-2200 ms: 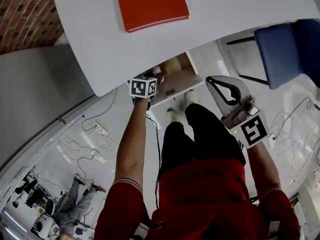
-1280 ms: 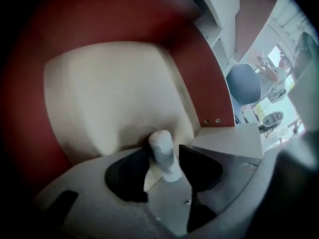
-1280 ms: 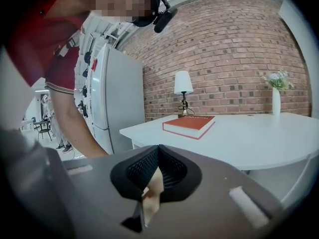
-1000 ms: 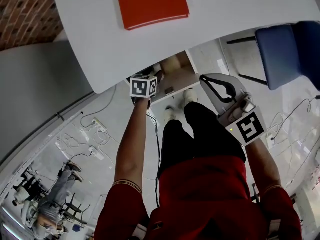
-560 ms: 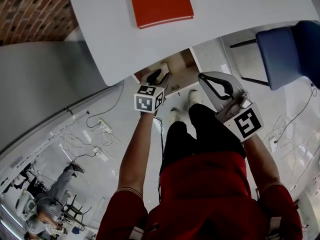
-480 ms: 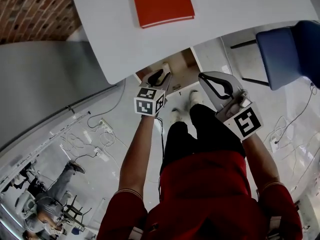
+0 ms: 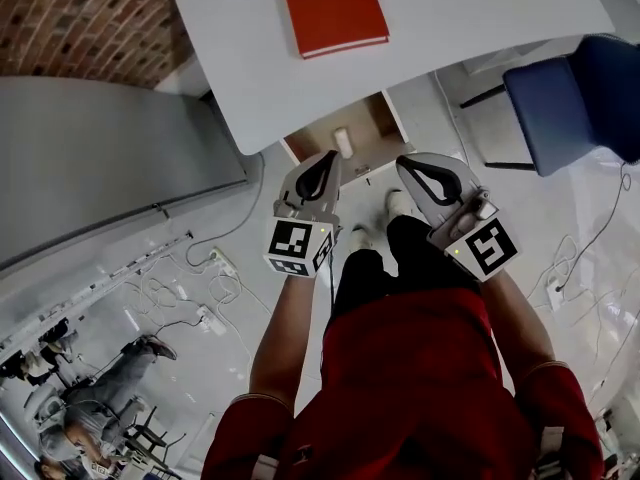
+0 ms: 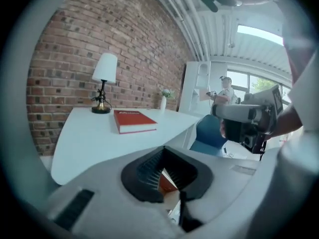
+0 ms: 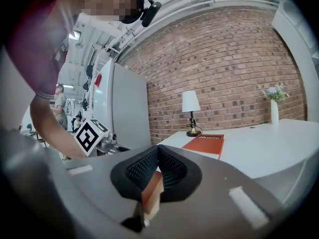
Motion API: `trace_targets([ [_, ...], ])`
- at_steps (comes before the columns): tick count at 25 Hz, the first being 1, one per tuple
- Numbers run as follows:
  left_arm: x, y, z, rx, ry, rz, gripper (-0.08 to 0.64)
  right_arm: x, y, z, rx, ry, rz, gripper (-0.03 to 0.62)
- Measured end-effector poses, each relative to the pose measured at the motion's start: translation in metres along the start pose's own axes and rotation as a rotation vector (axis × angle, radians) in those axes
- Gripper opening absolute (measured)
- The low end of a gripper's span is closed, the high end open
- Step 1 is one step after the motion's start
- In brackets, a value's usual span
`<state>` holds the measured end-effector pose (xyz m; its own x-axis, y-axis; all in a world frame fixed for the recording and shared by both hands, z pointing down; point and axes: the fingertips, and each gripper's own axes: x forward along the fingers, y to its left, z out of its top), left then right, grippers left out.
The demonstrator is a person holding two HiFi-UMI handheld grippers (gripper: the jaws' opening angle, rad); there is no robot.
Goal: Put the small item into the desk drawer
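2 claws, 1 open drawer and 1 small item show in the head view, along with 1 red book [image 7: 333, 8], 1 lamp [image 8: 103, 81], 1 vase [image 8: 163, 102] and 1 blue chair [image 7: 570, 98]. The small item [image 7: 343, 141] is pale, short and rounded. It sits inside the drawer [image 7: 375, 118], which is pulled out from under the white table [image 7: 450, 18]. Whether it stands or lies cannot be told.

The left claw [image 7: 318, 173] hangs just in front of the drawer, clear of the item. Its 2 jaws are closed tip to tip and grip nothing. The right claw [image 7: 432, 178] is beside it, a little apart, at the same height. Its jaws are also closed and empty. Through the hollow between each claw's black pads, only a strip of the brown drawer shows. The book, lamp and vase stand on the table.
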<state>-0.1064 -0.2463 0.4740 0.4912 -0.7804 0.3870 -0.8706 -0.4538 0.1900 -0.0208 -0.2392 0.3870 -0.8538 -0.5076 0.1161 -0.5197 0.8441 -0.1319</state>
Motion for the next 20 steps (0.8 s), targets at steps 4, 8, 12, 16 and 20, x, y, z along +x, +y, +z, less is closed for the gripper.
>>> trace_targets([
  [4,-0.036,-0.020,0.034,0.073,-0.076,0.006,0.002,-0.013,0.022,0.020,0.010,-0.049,0.000,0.012],
  [8,-0.069,-0.040,0.065,0.133,-0.155,0.010,0.002,-0.026,0.039,0.036,0.006,-0.062,-0.015,0.012],
  [12,-0.095,-0.062,0.096,0.163,-0.246,0.024,0.003,-0.042,0.053,0.047,0.003,-0.080,-0.019,0.012],
  [16,-0.117,-0.078,0.115,0.216,-0.285,0.029,0.003,-0.055,0.063,0.055,0.007,-0.098,-0.020,0.012],
  [20,-0.133,-0.086,0.121,0.236,-0.299,0.021,0.003,-0.066,0.070,0.063,0.004,-0.117,-0.036,0.012],
])
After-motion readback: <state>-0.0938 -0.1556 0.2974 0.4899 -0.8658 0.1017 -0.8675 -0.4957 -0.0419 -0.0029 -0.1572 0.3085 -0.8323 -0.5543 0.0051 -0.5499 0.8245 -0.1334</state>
